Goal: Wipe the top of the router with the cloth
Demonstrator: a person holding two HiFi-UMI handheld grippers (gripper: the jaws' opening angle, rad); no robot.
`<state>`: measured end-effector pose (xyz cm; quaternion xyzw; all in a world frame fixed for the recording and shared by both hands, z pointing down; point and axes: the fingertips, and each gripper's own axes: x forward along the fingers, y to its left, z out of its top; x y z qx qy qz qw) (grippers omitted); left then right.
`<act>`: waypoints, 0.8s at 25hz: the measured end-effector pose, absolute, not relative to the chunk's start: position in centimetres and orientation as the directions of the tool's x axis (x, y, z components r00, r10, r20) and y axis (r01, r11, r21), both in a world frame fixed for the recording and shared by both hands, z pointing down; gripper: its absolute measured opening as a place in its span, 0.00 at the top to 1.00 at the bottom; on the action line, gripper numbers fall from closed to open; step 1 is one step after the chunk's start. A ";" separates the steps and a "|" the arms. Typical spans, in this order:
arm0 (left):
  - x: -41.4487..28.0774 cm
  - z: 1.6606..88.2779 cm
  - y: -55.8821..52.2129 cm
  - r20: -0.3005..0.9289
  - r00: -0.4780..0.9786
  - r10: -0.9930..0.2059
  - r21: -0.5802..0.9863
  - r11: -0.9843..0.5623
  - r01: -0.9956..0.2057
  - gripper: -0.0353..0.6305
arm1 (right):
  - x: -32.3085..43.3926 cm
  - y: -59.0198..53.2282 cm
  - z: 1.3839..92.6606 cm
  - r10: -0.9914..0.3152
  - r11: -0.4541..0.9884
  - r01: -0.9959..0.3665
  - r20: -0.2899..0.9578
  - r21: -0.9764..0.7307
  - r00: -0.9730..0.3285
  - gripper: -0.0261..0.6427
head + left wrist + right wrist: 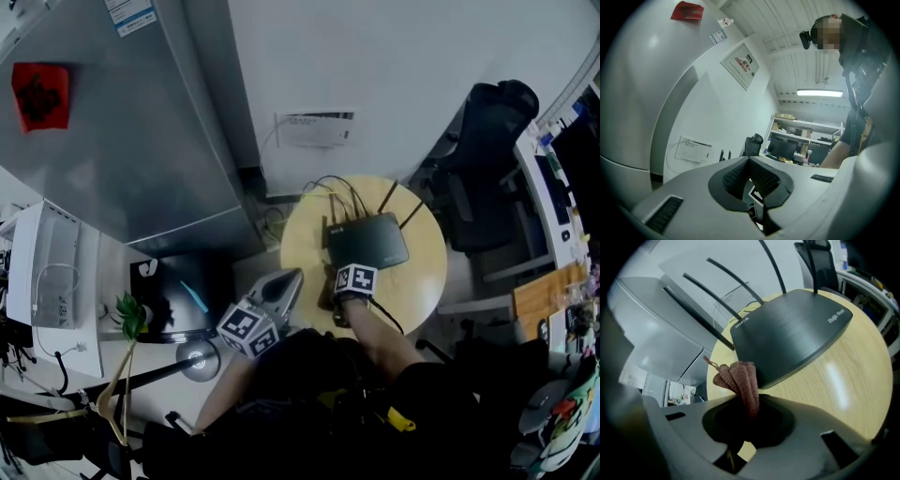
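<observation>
A black router [367, 242] with thin antennas lies on the round wooden table [422, 281]. In the right gripper view the router [787, 333] fills the middle, its near corner just beyond the jaws. My right gripper [750, 404] is shut on a bunched reddish-brown cloth [740, 378], which sticks up beside that corner, above the table top [843, 380]. From the head view, the right gripper [337, 277] sits at the router's near-left edge. My left gripper [291, 281] hangs off the table's left side, shut and holding nothing; in its own view the left gripper [750, 161] points up at the wall.
Cables [337, 192] run from the router's back to a white wall box [314, 128]. A black office chair [487, 178] stands right of the table. A grey cabinet [94, 112] is at the left, with a black box [178, 295] and a plant [131, 319] below it.
</observation>
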<state>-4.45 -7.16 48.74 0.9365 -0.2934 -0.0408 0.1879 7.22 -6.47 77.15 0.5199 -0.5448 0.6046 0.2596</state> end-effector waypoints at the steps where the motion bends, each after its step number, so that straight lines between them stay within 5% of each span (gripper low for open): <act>1: -4.2 48.7 -7.0 0.032 0.825 -0.564 0.375 -0.759 -0.533 0.95 | 7.3 -6.3 77.2 -0.241 -0.243 -0.889 0.912 -0.388 -0.332 0.86; 14: -0.3 48.3 -5.8 0.048 0.835 -0.547 0.349 -0.774 -0.528 0.95 | 12.1 -5.0 76.9 -0.145 0.210 -0.920 0.920 -0.331 -0.364 0.86; 20: 0.8 48.6 -5.6 0.068 0.833 -0.549 0.343 -0.771 -0.536 0.95 | 17.1 -5.7 77.1 -0.166 0.278 -0.922 0.932 -0.271 -0.324 0.86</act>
